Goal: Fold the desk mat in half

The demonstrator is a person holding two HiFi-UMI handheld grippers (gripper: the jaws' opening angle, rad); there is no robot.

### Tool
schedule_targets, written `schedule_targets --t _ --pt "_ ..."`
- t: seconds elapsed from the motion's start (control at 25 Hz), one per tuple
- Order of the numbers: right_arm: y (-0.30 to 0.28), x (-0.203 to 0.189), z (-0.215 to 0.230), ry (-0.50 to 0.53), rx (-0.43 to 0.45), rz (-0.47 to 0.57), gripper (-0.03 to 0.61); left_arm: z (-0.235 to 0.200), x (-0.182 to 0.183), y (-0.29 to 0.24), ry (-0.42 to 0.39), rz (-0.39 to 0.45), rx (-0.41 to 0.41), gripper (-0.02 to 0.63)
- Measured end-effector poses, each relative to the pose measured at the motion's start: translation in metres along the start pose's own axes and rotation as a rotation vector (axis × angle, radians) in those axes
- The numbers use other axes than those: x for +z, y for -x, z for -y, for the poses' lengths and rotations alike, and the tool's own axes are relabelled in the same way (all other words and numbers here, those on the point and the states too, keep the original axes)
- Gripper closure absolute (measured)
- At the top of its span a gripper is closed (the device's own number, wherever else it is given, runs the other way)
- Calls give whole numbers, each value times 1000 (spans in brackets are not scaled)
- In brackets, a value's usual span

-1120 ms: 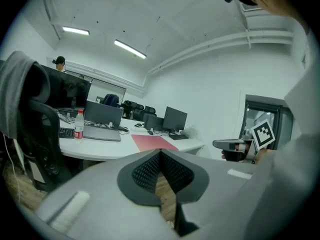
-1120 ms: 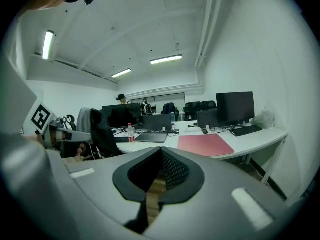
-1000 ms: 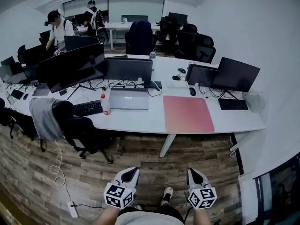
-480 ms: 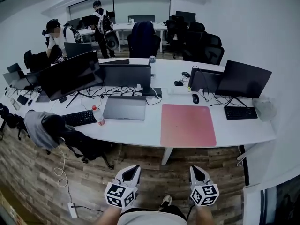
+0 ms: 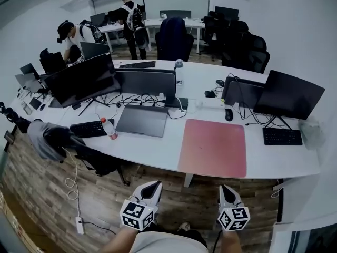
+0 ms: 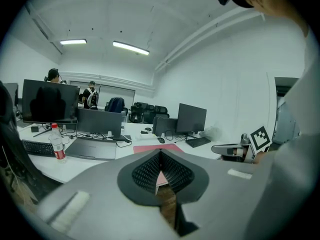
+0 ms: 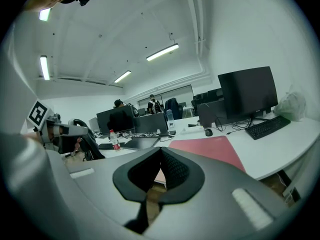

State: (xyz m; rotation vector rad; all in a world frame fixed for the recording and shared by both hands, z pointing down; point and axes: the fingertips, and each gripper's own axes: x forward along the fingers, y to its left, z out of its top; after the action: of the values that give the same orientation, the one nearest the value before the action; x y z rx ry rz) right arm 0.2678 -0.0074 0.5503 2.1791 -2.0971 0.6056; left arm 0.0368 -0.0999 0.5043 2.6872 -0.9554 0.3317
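Note:
The pink desk mat (image 5: 213,147) lies flat and unfolded on the white desk (image 5: 152,152), its near edge close to the desk's front edge. Both grippers hang over the wooden floor, short of the desk and pointing toward it. My left gripper (image 5: 153,185) is shut with nothing in it, below the mat's left corner. My right gripper (image 5: 225,189) is also shut and empty, below the mat's middle. The left gripper view shows the mat (image 6: 148,148) as a thin pink strip beyond the closed tips (image 6: 160,152). In the right gripper view the mat (image 7: 210,151) lies just past the tips (image 7: 161,149).
A closed grey laptop (image 5: 142,120) and a water bottle (image 5: 109,129) lie left of the mat. Behind it are a mouse (image 5: 228,115), cables and monitors (image 5: 295,95); a keyboard (image 5: 283,136) sits to its right. A chair with a grey garment (image 5: 50,138) stands left. Two people stand at the back.
The desk and the mat have come closer and grown larger in the head view. Both grippers have travelled forward toward the desk, still shut and empty.

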Motion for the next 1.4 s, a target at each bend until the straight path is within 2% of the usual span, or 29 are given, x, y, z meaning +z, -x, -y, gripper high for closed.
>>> schedule_targets --t 0.28,0.52,0.68,0.88,1.08,1.16,1.24,1.32,1.4 --pt "-47 11 5 31 -4 -34 561 -19 11 -50 19 0 -45 612" --pt "-89 35 -15 31 -44 -30 561 -77 27 -82 42 12 -65 611" --pt "-128 39 -32 59 -61 -56 561 -116 24 -101 56 1 -87 612" --pt "-159 25 -59 89 -8 -118 561 -147 13 -114 88 -27 -95 611" --pt "-184 17 -58 87 45 -151 561 -160 1 -119 110 -64 -50 612" --pt "-195 6 -54 112 74 -195 554 -158 -4 -124 116 -73 -31 611" --pt "-203 -13 -46 142 98 -281 468 -148 -8 -127 122 -77 -21 611" --pt "-208 -36 -38 178 115 -380 433 -137 -9 -129 124 -83 -12 611" --pt "-212 -57 -36 228 137 -454 425 -129 -11 -128 125 -93 7 611"
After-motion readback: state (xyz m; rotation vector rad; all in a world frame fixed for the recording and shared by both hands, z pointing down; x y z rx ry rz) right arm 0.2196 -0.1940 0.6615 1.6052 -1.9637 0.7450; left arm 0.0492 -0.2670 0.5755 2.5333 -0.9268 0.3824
